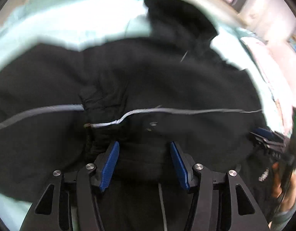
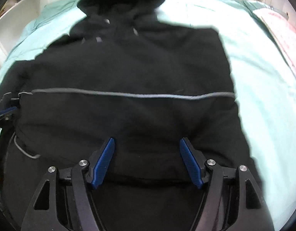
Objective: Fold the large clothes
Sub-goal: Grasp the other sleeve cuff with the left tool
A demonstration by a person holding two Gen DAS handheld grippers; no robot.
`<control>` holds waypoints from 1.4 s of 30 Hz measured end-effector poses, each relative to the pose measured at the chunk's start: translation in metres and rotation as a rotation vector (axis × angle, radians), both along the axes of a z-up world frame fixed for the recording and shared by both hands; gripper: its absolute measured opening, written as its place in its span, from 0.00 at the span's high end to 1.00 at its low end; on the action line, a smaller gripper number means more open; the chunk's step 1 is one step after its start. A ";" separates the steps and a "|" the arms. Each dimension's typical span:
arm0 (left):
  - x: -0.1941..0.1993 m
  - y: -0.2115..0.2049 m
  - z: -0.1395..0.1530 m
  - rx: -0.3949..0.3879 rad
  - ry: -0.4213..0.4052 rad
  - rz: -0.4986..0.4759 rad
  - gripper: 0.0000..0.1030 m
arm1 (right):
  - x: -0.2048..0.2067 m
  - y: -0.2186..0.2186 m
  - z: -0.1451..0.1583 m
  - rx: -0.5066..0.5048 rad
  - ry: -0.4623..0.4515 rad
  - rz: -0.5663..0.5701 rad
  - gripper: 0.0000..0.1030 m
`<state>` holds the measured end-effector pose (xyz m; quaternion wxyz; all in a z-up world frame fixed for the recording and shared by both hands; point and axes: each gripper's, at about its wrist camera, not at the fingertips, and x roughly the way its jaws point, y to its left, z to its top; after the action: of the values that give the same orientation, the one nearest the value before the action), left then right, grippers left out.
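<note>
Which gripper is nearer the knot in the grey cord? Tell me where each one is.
Left. The left gripper sits just below the knot on the black hoodie; the right gripper is far along the cord, near the other side.

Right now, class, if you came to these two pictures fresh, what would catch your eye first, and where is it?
A big black hooded jacket fills both views, spread on a pale mint bedsheet, hood at the far end. A grey reflective stripe crosses it from side to side. Nearest the cameras, the blue-padded left gripper and right gripper stand open over the jacket's near edge.
</note>
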<state>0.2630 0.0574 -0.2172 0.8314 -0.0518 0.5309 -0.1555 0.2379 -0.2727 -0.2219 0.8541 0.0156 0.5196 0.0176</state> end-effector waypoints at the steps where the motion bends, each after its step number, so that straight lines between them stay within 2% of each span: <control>1: 0.000 -0.002 -0.003 0.010 -0.007 0.003 0.45 | -0.002 0.001 -0.005 -0.007 -0.012 0.003 0.29; 4: -0.009 -0.008 0.012 0.047 -0.054 0.007 0.45 | -0.007 -0.006 0.000 0.029 -0.008 -0.038 0.28; 7: -0.033 0.004 0.036 0.035 -0.125 0.009 0.44 | -0.006 -0.003 0.012 0.006 0.008 -0.058 0.28; 10: -0.063 0.040 0.064 0.019 -0.218 0.085 0.44 | -0.021 0.010 0.044 0.047 -0.063 -0.026 0.28; 14: -0.105 0.123 0.097 -0.002 -0.312 0.273 0.44 | -0.052 0.050 0.078 0.071 -0.182 0.034 0.28; 16: -0.117 0.169 0.105 -0.001 -0.344 0.383 0.44 | -0.061 0.068 0.075 0.069 -0.212 0.059 0.28; 17: -0.119 0.183 0.107 0.001 -0.351 0.422 0.44 | -0.055 0.078 0.066 0.068 -0.211 0.065 0.28; 18: -0.128 0.214 0.109 -0.006 -0.352 0.489 0.44 | -0.052 0.085 0.055 0.068 -0.202 0.067 0.28; 20: -0.145 0.272 0.107 -0.054 -0.344 0.601 0.44 | -0.039 0.102 0.020 0.022 -0.165 0.078 0.27; 22: -0.157 0.311 0.101 -0.103 -0.329 0.678 0.44 | -0.034 0.114 0.001 -0.035 -0.201 0.096 0.22; 23: -0.164 0.332 0.097 -0.132 -0.322 0.718 0.44 | -0.039 0.120 -0.002 -0.060 -0.231 0.105 0.19; 25: -0.168 0.364 0.086 -0.192 -0.301 0.778 0.44 | -0.045 0.120 -0.002 -0.075 -0.232 0.112 0.18; 26: -0.171 0.383 0.079 -0.247 -0.279 0.810 0.44 | -0.044 0.118 -0.003 -0.066 -0.232 0.114 0.17; 29: -0.168 0.414 0.058 -0.393 -0.234 0.874 0.44 | -0.042 0.117 -0.006 -0.049 -0.235 0.118 0.16; 31: -0.158 0.420 0.047 -0.453 -0.208 0.876 0.44 | -0.043 0.121 -0.006 -0.054 -0.236 0.122 0.14; 35: -0.127 0.419 0.023 -0.451 -0.141 0.893 0.44 | -0.032 0.121 -0.010 -0.051 -0.237 0.124 0.14; 38: -0.106 0.425 0.007 -0.443 -0.137 0.925 0.44 | -0.032 0.122 -0.010 -0.050 -0.237 0.125 0.14; 41: -0.103 0.422 0.015 -0.423 -0.194 0.929 0.73 | -0.032 0.122 -0.010 -0.050 -0.237 0.125 0.14; 42: -0.108 0.418 0.026 -0.396 -0.246 0.928 0.78 | -0.032 0.122 -0.010 -0.049 -0.238 0.125 0.14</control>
<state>0.1551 0.4758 -0.1909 0.8434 -0.4195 0.3107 0.1274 0.2057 -0.1509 -0.2319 0.9070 -0.0400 0.4149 0.0600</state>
